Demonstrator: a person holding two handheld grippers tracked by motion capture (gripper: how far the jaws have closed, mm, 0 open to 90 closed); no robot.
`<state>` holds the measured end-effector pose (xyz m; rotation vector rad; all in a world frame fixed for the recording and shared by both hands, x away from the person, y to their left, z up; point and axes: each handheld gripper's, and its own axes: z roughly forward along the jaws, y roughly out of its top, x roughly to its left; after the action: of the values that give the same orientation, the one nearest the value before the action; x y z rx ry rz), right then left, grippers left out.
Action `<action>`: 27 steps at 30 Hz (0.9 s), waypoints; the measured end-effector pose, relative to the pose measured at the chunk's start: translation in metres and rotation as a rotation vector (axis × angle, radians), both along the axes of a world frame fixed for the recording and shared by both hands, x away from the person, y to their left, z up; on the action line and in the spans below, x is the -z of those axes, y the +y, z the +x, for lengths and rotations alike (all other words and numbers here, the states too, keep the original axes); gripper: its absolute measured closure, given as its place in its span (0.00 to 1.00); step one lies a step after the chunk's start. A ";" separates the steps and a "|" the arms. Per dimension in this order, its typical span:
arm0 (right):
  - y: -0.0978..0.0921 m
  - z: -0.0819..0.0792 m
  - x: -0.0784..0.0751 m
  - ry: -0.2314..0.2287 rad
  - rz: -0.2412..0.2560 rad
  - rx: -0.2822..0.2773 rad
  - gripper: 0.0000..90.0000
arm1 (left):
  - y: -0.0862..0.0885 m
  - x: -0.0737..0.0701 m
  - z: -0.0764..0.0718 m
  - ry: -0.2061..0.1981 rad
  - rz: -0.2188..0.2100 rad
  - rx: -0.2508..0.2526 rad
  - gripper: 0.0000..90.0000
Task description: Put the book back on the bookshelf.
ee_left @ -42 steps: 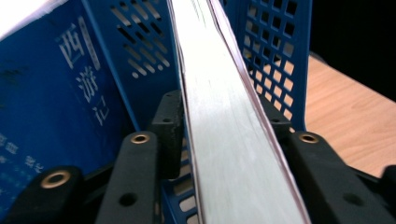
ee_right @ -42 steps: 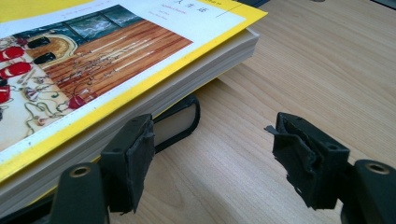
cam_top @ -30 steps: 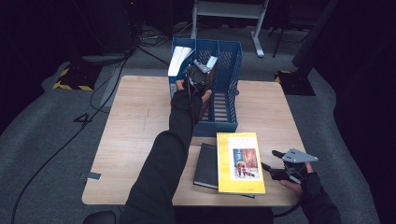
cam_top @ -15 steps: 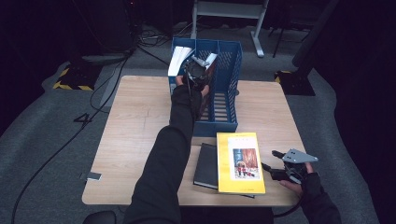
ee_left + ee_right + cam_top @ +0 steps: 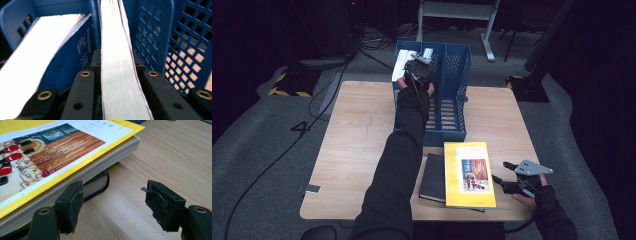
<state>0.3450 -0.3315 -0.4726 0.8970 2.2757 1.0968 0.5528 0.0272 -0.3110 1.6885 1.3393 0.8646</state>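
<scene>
My left gripper clamps a thin book upright inside the blue file rack. My right gripper, jaws wide and empty, sits just beside the yellow book, nearer.

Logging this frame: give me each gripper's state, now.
Left gripper: shut on a thin book.
Right gripper: open, holding nothing.

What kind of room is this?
Probably a studio or lab for recording: a lone wooden table on grey carpet, cables trailing across the floor, hazard-striped tape, dark surroundings.
</scene>
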 end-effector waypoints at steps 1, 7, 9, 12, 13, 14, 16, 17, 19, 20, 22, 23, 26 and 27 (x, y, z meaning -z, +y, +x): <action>0.000 0.000 0.000 0.001 -0.001 0.000 0.34 | 0.000 0.000 0.000 0.002 -0.001 -0.003 0.81; 0.000 0.000 0.000 0.000 -0.001 0.000 0.34 | -0.006 0.008 0.004 0.034 0.016 -0.026 0.81; 0.000 0.000 0.000 -0.002 -0.002 0.000 0.34 | -0.007 0.011 0.004 0.023 0.020 -0.032 0.81; -0.002 0.000 0.000 0.001 0.003 0.004 0.34 | -0.007 0.012 0.003 0.022 0.025 -0.027 0.81; -0.002 0.000 0.000 0.001 0.003 0.005 0.34 | -0.007 0.012 0.003 0.025 0.023 -0.029 0.80; -0.002 0.000 0.000 0.004 0.003 0.006 0.34 | -0.006 0.013 0.004 0.027 0.030 -0.024 0.80; -0.002 0.000 0.000 0.005 0.002 0.006 0.34 | -0.006 0.013 0.004 0.027 0.044 -0.019 0.79; -0.002 0.000 0.000 0.006 0.001 0.006 0.34 | -0.007 0.013 0.003 0.024 0.055 -0.017 0.79; -0.001 0.000 0.000 0.006 -0.004 0.002 0.34 | -0.008 0.014 0.002 0.018 0.082 -0.005 0.78; -0.001 0.000 0.000 0.005 -0.005 0.002 0.34 | -0.007 0.014 0.002 0.017 0.082 0.007 0.78; 0.000 0.000 0.000 0.009 -0.010 0.002 0.34 | -0.006 0.014 0.001 0.018 0.079 0.011 0.78; 0.000 0.000 0.000 0.008 -0.011 0.000 0.34 | -0.006 0.015 0.001 0.017 0.081 0.010 0.77; 0.000 0.000 0.000 0.009 -0.011 0.002 0.34 | -0.005 0.015 0.001 0.017 0.084 0.012 0.76; 0.000 0.000 0.000 0.008 -0.011 0.002 0.34 | -0.005 0.015 0.001 0.018 0.086 0.014 0.75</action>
<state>0.3452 -0.3317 -0.4725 0.9007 2.2851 1.0802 0.5538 0.0218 -0.3259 1.7731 1.3180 0.9125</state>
